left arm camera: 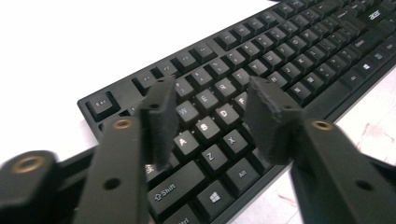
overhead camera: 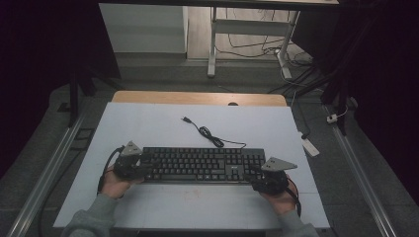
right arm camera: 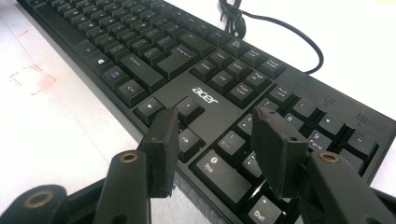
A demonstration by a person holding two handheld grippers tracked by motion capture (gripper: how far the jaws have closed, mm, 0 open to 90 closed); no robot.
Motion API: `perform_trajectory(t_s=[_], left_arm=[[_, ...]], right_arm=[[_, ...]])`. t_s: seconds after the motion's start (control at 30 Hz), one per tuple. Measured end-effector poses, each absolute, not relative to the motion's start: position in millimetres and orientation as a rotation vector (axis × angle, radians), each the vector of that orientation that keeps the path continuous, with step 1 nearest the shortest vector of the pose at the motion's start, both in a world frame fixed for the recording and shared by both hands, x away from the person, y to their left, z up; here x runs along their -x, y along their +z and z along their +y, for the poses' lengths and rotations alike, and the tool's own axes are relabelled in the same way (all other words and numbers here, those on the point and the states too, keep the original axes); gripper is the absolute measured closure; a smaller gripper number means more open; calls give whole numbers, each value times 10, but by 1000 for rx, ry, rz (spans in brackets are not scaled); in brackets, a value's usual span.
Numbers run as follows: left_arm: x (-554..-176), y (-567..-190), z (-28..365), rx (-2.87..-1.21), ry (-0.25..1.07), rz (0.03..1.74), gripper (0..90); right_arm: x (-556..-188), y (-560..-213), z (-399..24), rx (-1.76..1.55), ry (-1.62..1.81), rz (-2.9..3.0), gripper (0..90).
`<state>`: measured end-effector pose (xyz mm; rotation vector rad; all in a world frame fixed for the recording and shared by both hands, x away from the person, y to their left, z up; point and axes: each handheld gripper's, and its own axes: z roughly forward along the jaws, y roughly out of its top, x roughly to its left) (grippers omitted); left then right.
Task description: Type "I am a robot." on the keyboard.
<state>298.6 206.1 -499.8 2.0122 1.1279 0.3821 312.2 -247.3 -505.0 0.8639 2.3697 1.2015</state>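
Keyboard (overhead camera: 202,164) lying crosswise on the bench (overhead camera: 148,128).
Left gripper (left arm camera: 212,119) hovers over its left end, right gripper (right arm camera: 217,149) over its right; both fingers spread, empty.

white table (overhead camera: 148,123), black keyboard (overhead camera: 197,163), loose cable (overhead camera: 207,133)

The high view looks forward and down over the whole tabletop (overhead camera: 148,123). Each gripper view sits close and low over one end of the keyboard (overhead camera: 202,164), looking along it; all three share that keyboard.
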Motion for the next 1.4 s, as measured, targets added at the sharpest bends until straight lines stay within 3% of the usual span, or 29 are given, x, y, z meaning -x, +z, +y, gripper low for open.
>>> perform_trajectory(t_s=[0.23, 0.3, 1.4], left_arm=[[-3008, -5047, 2076, -2044, 385, 1136, 843], [-3017, -5058, 2074, -2052, 384, 1139, 888], [-3118, -5228, 2023, -2119, 388, 1190, 889]], right_arm=[[-3122, -5053, -2468, -861, 1201, 2372, 518], [-3122, -5053, -2467, -860, 1201, 2372, 518], [-3124, -5065, -2462, -858, 1202, 2373, 517]])
